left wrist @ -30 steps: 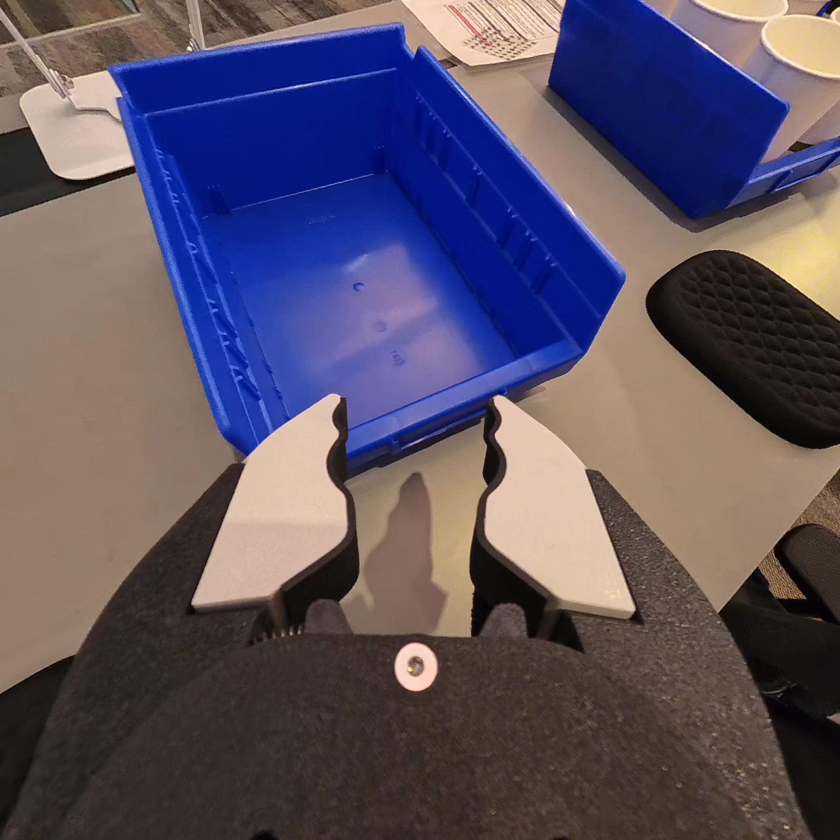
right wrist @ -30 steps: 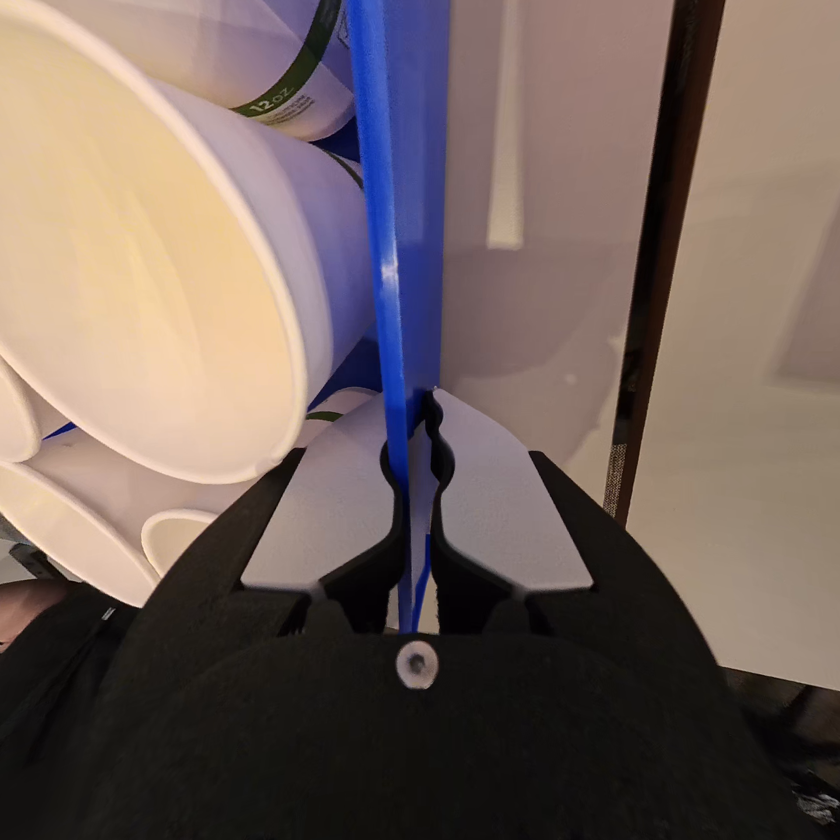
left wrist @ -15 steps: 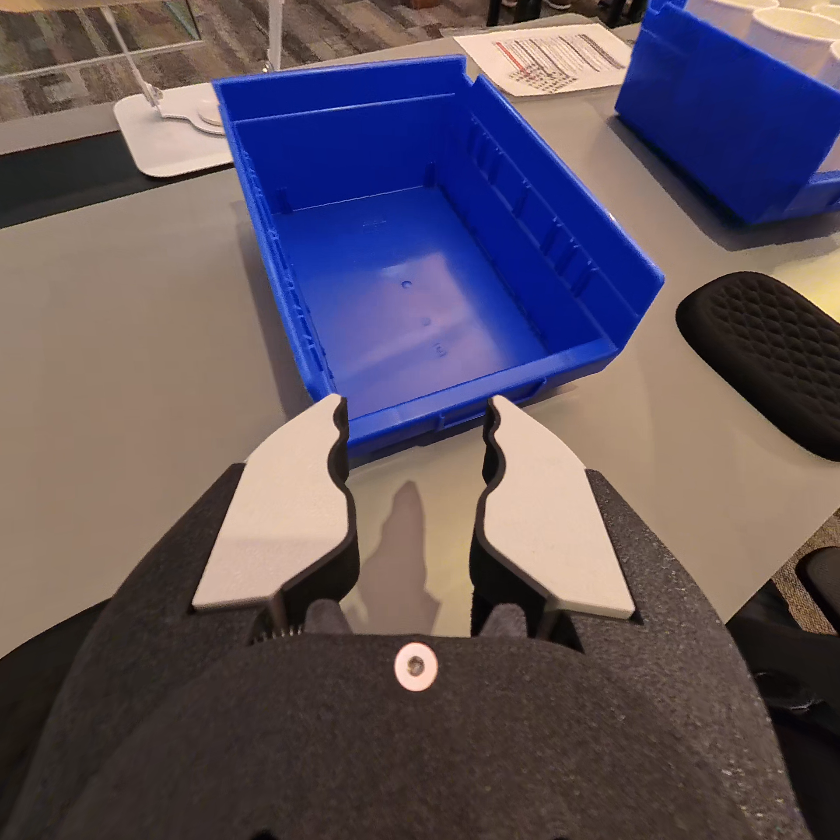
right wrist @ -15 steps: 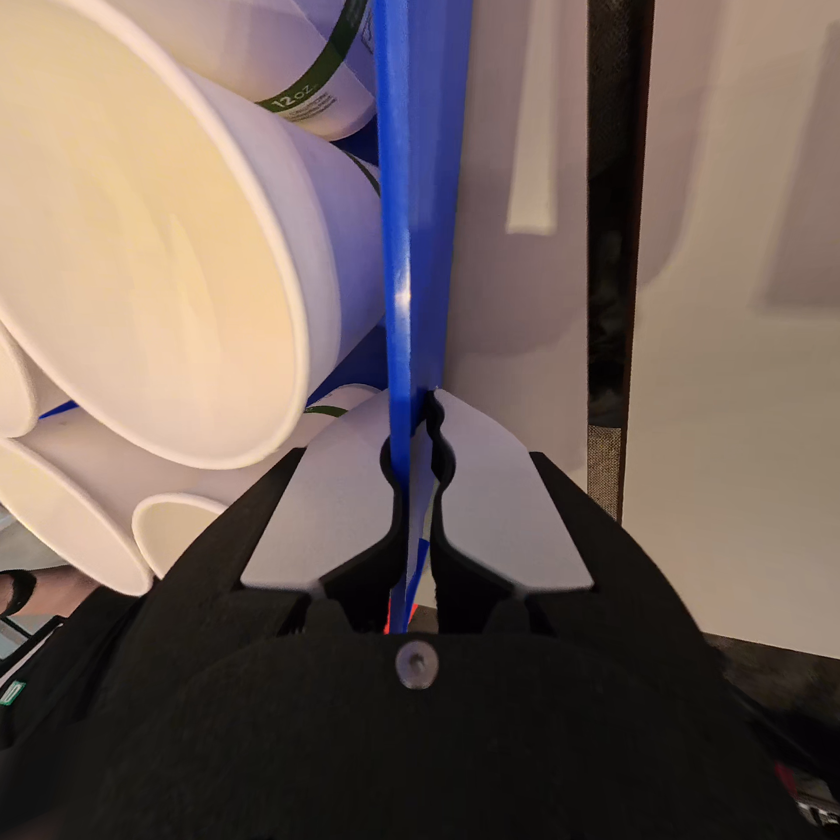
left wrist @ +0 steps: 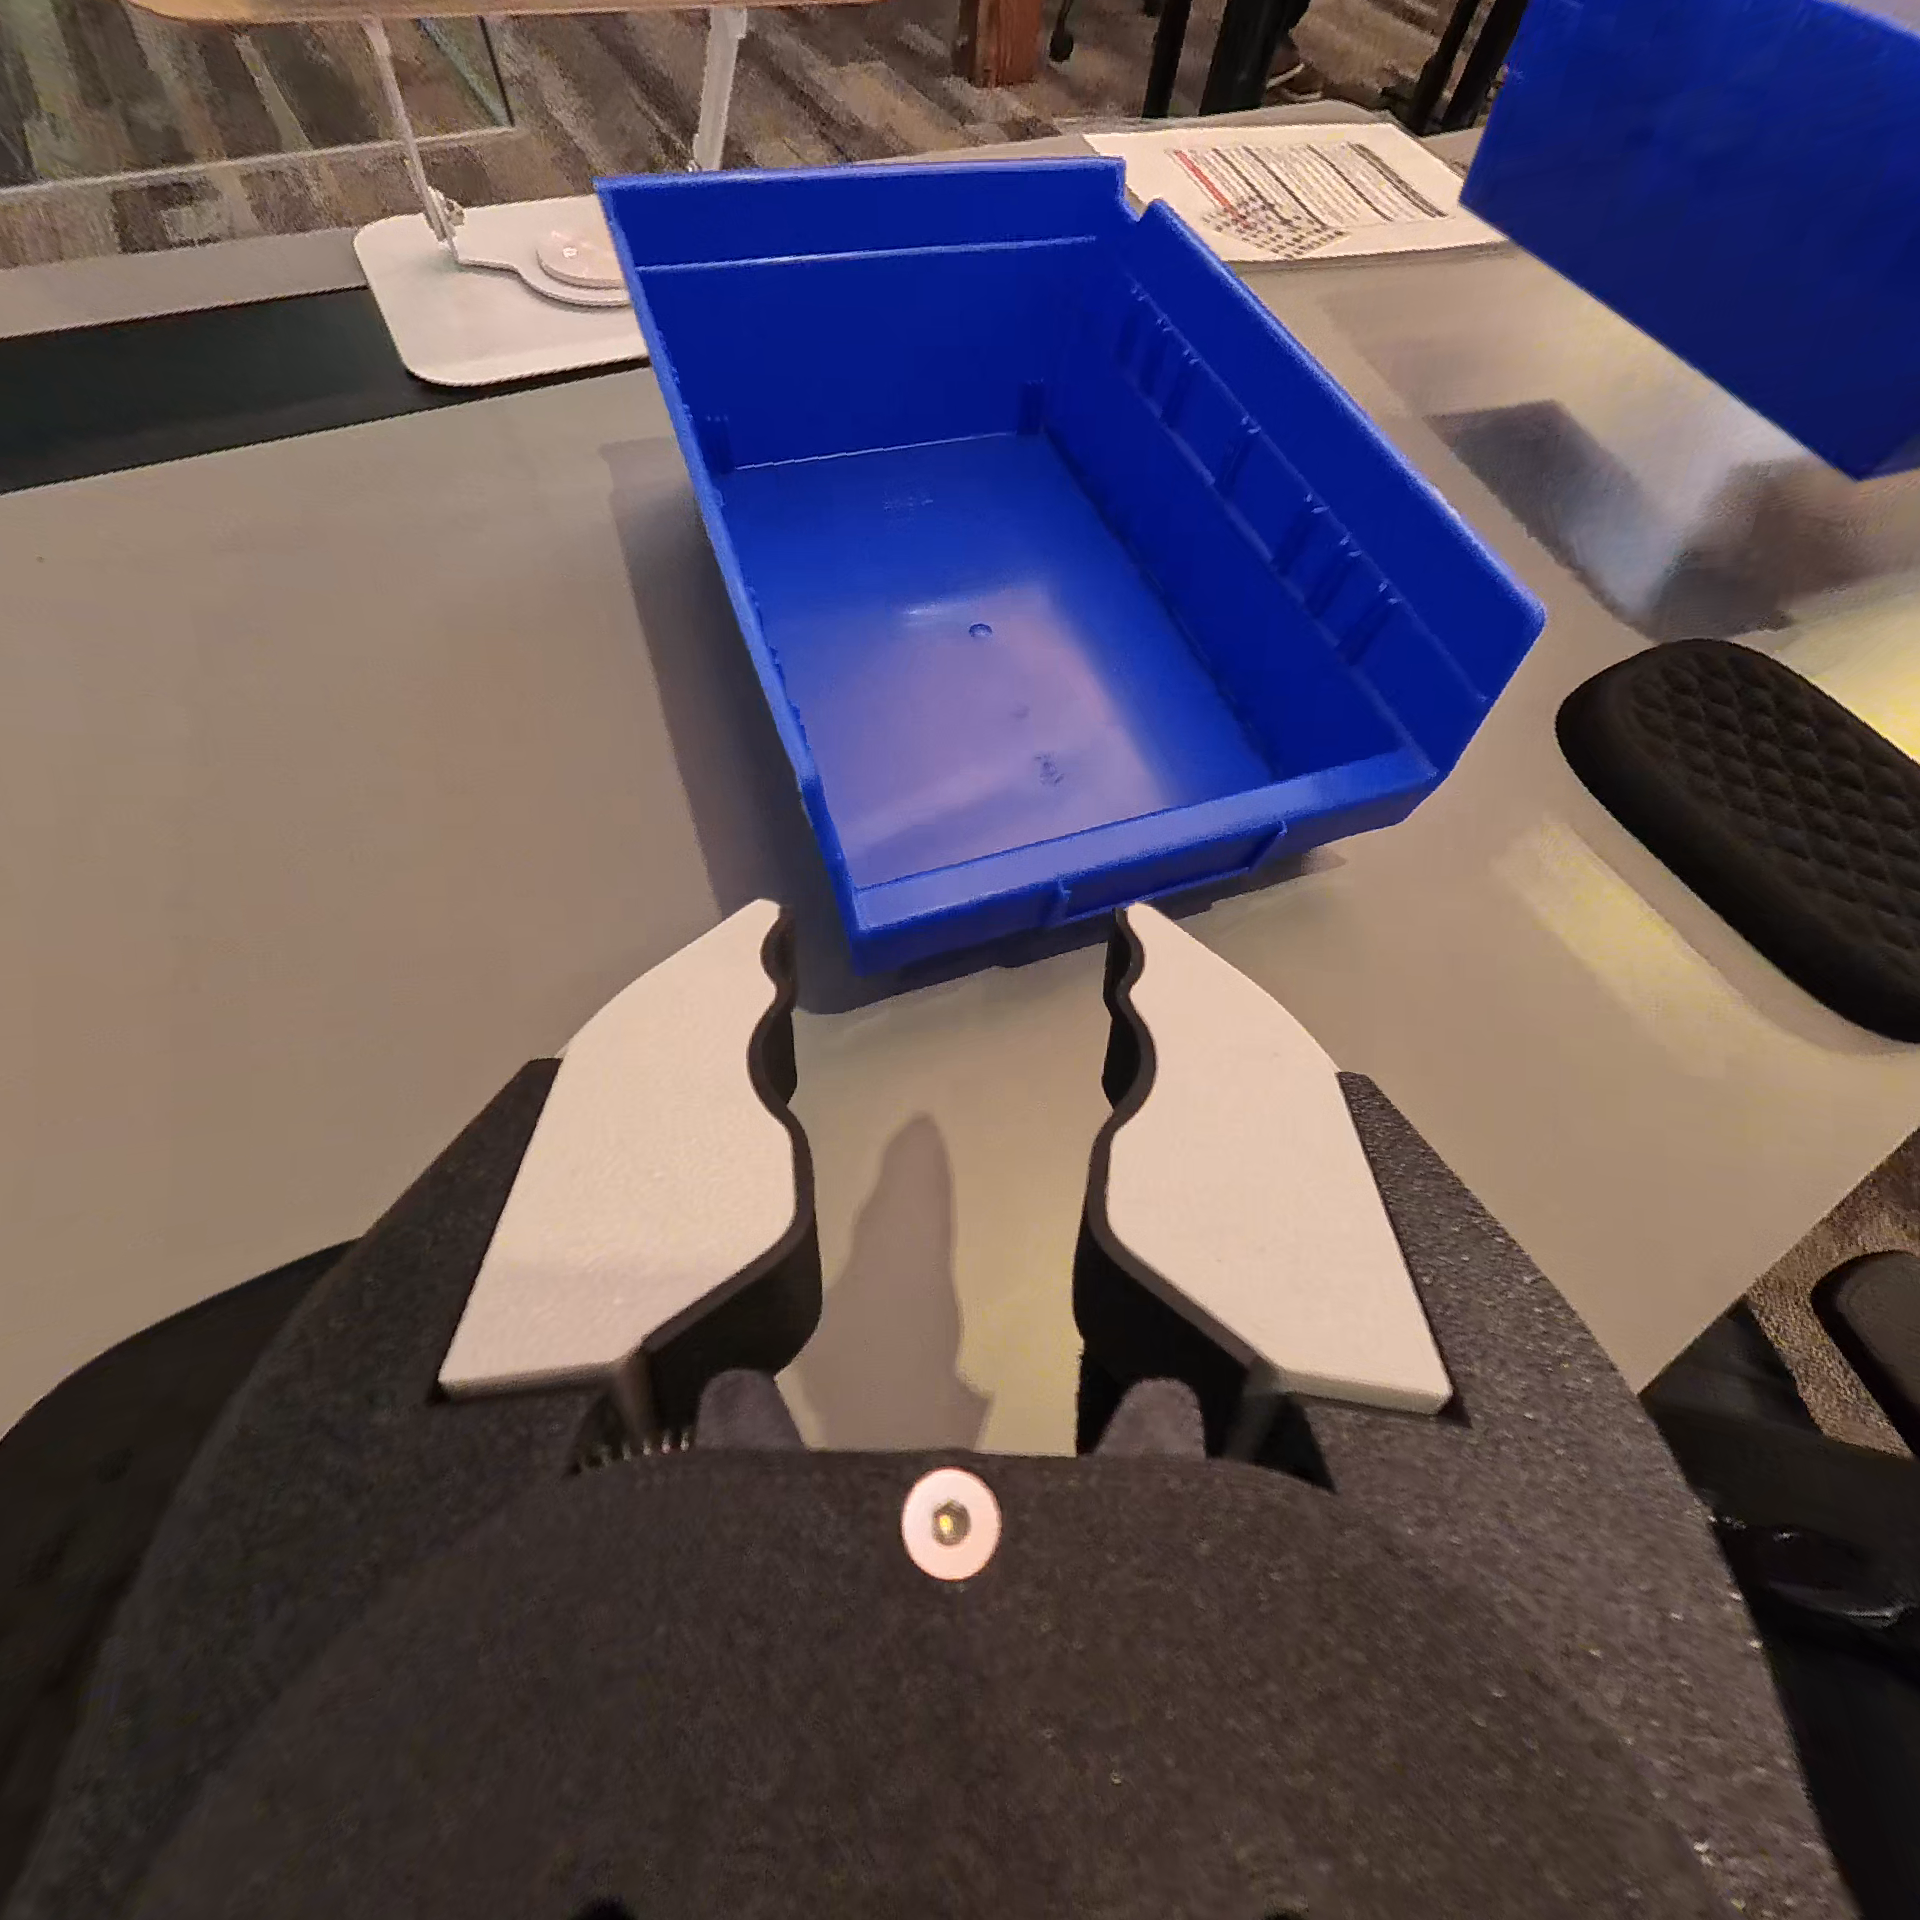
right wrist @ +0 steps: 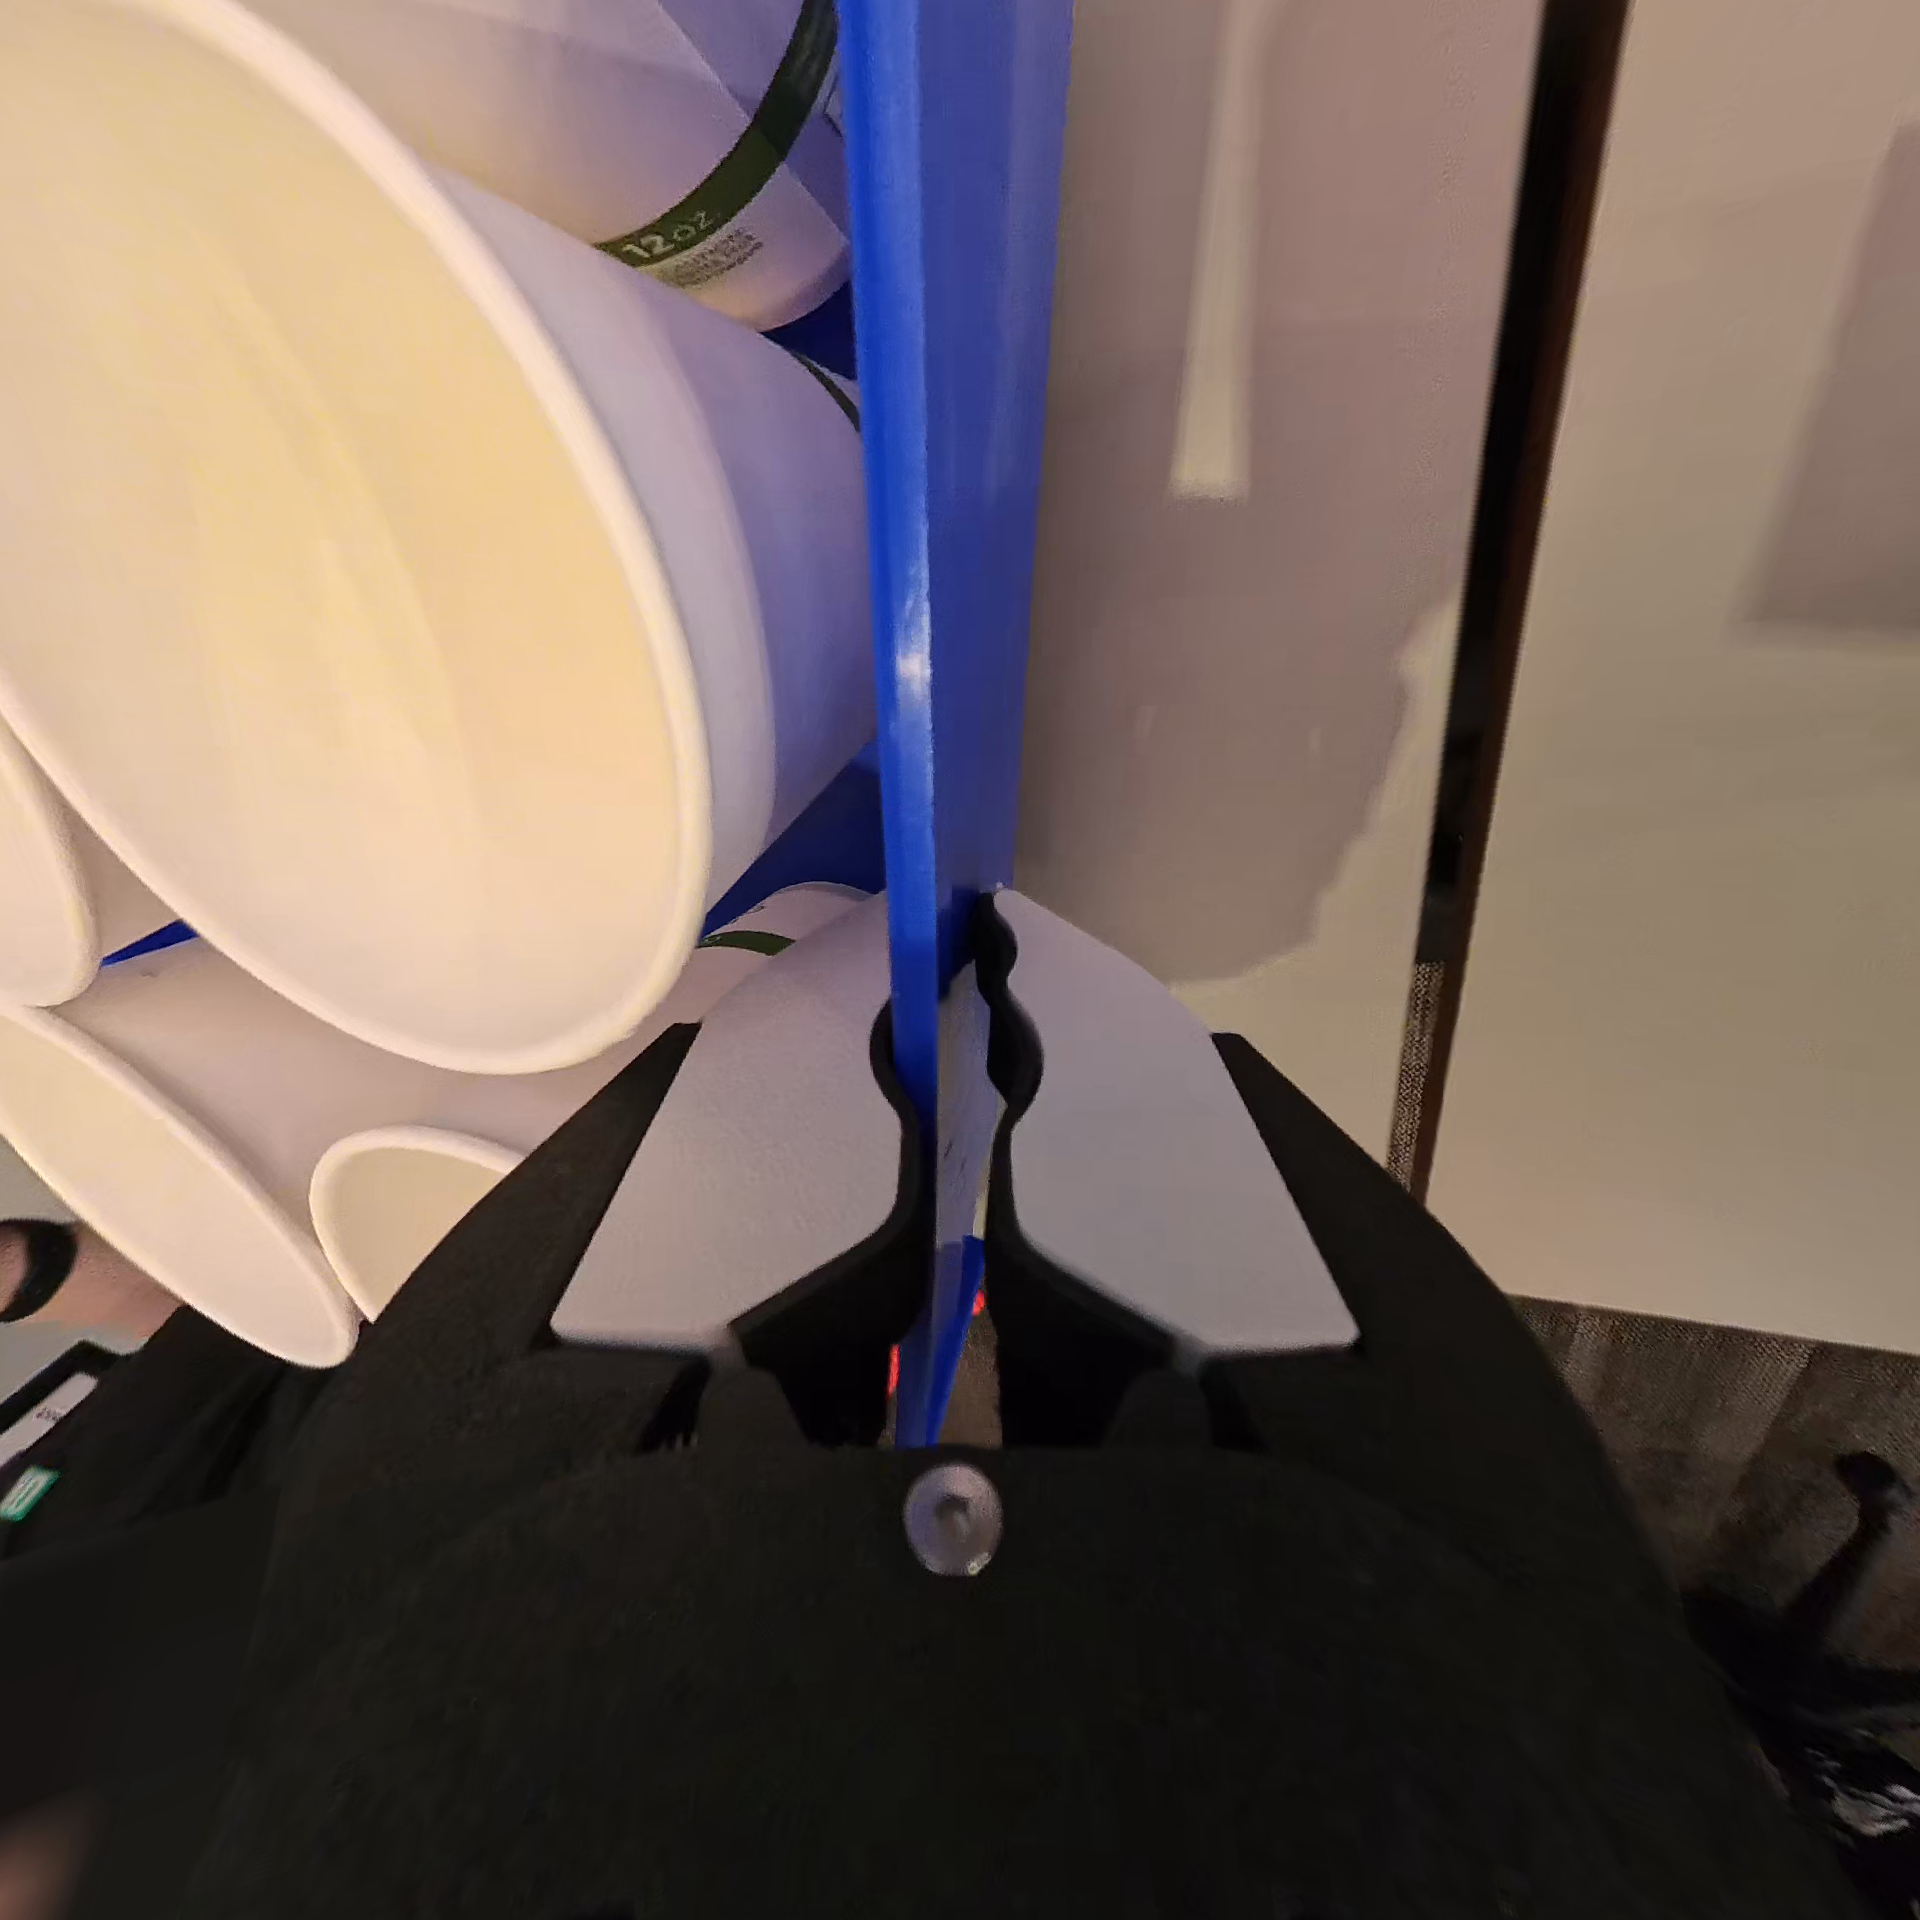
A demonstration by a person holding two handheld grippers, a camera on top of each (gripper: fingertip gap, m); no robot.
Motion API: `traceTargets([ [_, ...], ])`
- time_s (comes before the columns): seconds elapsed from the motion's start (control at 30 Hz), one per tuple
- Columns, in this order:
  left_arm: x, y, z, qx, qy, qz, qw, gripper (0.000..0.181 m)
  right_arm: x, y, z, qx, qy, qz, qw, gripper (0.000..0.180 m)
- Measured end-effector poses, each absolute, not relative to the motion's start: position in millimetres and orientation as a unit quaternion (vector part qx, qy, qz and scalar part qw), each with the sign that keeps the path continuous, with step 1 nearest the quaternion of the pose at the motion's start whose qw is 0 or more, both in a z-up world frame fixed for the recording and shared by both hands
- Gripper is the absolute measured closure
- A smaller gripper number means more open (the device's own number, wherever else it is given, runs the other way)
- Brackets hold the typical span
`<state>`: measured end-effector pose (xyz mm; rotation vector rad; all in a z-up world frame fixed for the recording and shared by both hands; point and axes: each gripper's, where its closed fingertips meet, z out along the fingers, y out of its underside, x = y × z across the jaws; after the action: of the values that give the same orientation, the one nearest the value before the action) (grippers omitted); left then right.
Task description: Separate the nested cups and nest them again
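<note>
My right gripper [right wrist: 940, 914] is shut on the thin side wall of a blue bin [right wrist: 935, 416]; both pads press on the wall. Several white paper cups [right wrist: 312, 520] lie in that bin to the left of the wall, their mouths facing the camera. The same bin [left wrist: 1714, 208] shows blurred at the top right of the left wrist view, raised off the grey table [left wrist: 312, 727]. My left gripper [left wrist: 945, 925] is open and empty, low over the table just in front of an empty blue bin [left wrist: 862, 239].
A black padded armrest [left wrist: 1766, 821] sits at the table's right edge. A printed sheet [left wrist: 1299, 192] and a white stand base [left wrist: 488, 301] lie behind the empty bin. A dark vertical post [right wrist: 1496, 623] stands to the right in the right wrist view.
The bin with the cups, held by my right gripper, has risen off the table and tilted. My left gripper has drawn back from the empty bin, staying open.
</note>
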<state>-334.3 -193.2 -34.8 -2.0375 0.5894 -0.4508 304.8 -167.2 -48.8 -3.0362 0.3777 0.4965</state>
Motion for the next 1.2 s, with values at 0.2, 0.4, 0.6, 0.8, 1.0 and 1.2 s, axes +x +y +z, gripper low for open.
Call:
traceTargets([
  [0.2, -354, -200, -35, -0.826, 0.226, -0.197, 0.478, 0.124, 235, -148, 3, -0.987, 0.065, 0.144, 0.014, 0.174],
  [0.4, -385, -211, -36, -0.821, 0.209, -0.209, 0.488, 0.124, 115, -115, 47, -0.984, -0.014, 0.175, -0.002, 0.174],
  [0.6, -430, -221, -36, -0.822, 0.18, -0.208, 0.498, 0.124, -26, -77, 74, -0.973, -0.115, 0.2, -0.008, 0.173],
  [0.8, -481, -224, -32, -0.825, 0.138, -0.186, 0.515, 0.121, -172, -42, 73, -0.956, -0.19, 0.222, -0.008, 0.174],
  [1.0, -541, -229, -33, -0.834, 0.079, -0.148, 0.526, 0.116, -312, -20, 48, -0.933, -0.243, 0.265, -0.021, 0.173],
  [1.2, -593, -235, -31, -0.832, 0.019, -0.123, 0.54, 0.113, -405, 9, 3, -0.931, -0.26, 0.255, 0.011, 0.173],
])
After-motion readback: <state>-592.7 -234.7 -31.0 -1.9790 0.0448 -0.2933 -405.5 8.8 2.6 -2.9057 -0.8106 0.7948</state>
